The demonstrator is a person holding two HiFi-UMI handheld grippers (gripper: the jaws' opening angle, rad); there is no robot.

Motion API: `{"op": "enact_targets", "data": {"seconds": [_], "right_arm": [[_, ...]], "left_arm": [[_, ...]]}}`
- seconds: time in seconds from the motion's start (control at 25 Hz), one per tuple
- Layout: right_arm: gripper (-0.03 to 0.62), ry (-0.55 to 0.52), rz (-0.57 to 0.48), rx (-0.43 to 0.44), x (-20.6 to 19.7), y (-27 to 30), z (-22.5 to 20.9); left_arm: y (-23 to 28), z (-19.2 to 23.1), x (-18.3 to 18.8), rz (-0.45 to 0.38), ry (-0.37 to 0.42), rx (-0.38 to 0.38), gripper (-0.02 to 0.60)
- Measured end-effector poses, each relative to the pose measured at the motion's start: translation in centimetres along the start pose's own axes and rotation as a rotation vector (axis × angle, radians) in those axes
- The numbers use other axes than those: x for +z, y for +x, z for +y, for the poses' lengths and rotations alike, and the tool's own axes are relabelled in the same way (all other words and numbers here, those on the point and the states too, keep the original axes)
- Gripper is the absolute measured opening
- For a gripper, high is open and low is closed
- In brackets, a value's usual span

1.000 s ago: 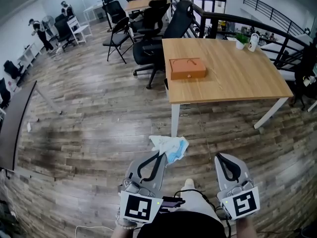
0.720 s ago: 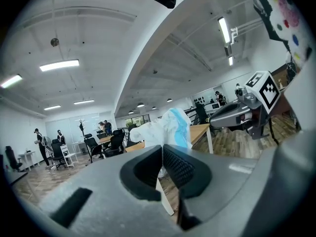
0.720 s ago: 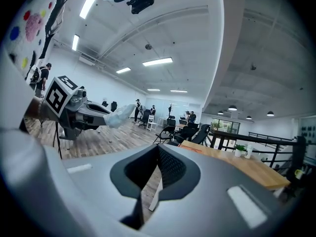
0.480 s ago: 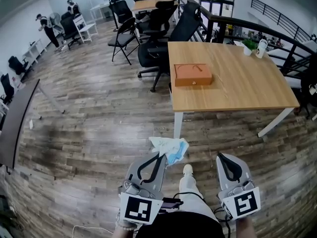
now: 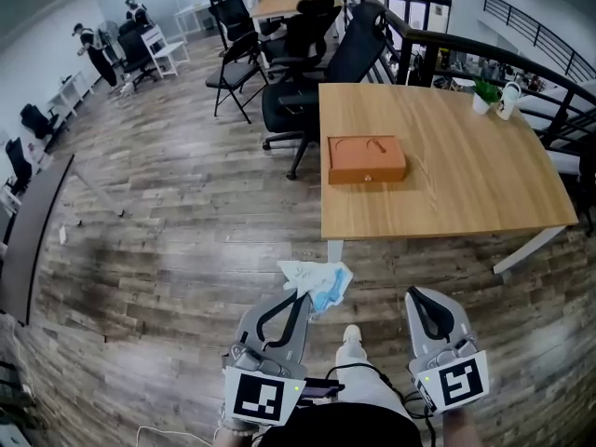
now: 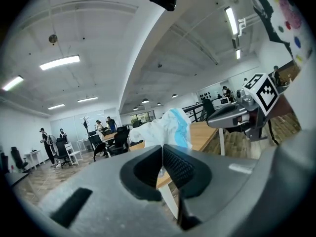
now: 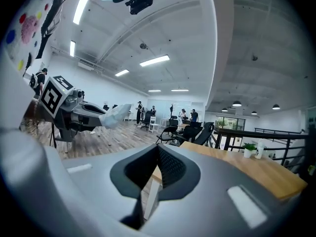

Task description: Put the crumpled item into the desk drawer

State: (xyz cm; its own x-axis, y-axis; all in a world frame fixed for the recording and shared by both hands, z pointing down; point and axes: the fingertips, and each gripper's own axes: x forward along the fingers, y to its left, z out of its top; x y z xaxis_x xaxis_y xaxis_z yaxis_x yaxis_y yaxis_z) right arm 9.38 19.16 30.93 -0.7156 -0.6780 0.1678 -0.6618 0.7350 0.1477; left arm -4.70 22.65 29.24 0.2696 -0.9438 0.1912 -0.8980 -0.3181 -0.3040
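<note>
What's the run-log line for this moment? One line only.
left gripper: shut on crumpled item | right gripper: shut, empty | orange drawer box: closed, on wooden desk ahead | step: item not yet in drawer

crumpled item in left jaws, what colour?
White with light blue; the crumpled item shows best in the head view.

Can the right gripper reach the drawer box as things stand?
Probably not: the right gripper is well short of the desk, open floor between. Nothing blocks the drawer box itself.

Desk (image 5: 466, 180) and its orange drawer box (image 5: 366, 159) nearer, lower in head view.
</note>
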Motion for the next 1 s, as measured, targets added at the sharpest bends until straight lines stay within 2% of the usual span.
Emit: {"op": "enact_targets", "data": {"seconds": [0.32,0.68,0.84,1.0], "right_arm": [[0.006,0.006,0.015,0.06,-0.4,6.8,-5.9],[0.006,0.008,0.004,0.103,0.3,13.3,-13.3],[0.006,-0.015,-0.017,0.115,0.4,15.0,-15.1],[0.006,-0.004,-0.008,0.127,0.0,15.6,-16.2]], "left_arm": [[8.1,3.2,0.6,0.022,-0.012,0.039,0.014],[17.0,6.0,2.1,0.043,-0.063,0.078,0.014],[19.6,6.1,2.4,0.056,-0.027,0.063,0.014],[20.4,7.0,2.6,0.063,-0.025,0.099,0.014]]}}
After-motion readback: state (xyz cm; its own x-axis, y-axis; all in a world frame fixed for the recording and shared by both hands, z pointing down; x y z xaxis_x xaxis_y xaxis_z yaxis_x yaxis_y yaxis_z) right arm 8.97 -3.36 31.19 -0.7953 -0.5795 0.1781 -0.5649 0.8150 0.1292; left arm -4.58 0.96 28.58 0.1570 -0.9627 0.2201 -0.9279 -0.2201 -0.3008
